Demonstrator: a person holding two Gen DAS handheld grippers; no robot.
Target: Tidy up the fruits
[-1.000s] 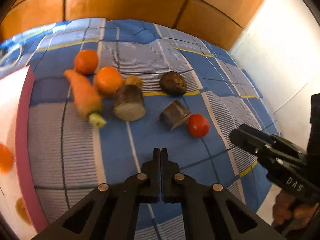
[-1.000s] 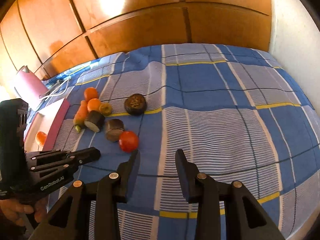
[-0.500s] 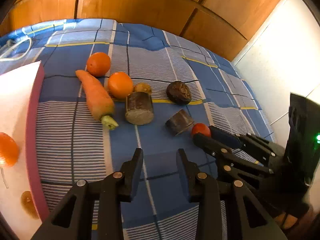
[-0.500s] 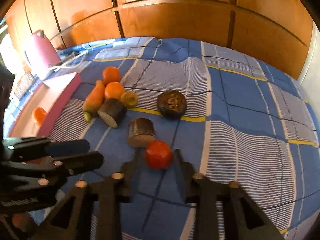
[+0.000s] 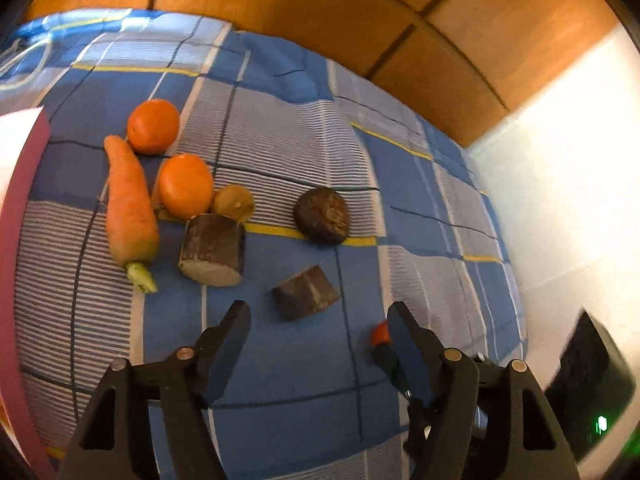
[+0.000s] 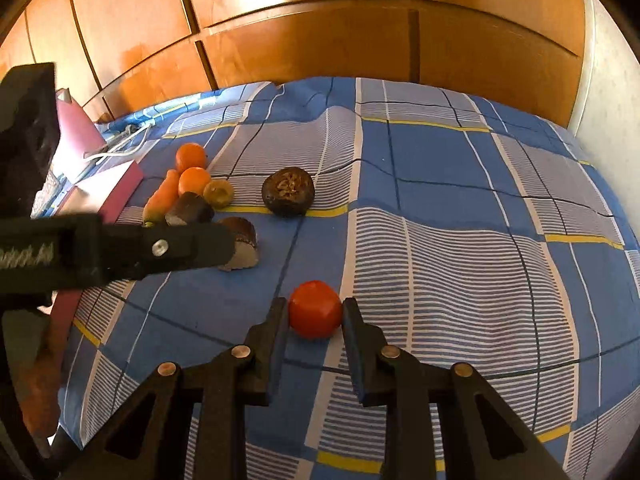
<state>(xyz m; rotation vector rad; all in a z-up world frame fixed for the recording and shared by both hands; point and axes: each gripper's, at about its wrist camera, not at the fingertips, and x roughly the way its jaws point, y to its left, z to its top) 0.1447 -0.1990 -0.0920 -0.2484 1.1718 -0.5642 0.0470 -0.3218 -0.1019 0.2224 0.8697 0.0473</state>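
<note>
Bracketing the tomato: right gripper has both fingers against its sides, jaws narrowed to its width, tomato on the plaid sheet w/ no visible lift. Left gripper jaws wide, nothing between; dark cut chunk sits just ahead of the gap, bigger cut piece ahead-left. Carrot, two oranges and a small yellowish fruit cluster further ahead-left. Dark round fruit ahead, apart from the rest. Pink-edged board far left.
</note>
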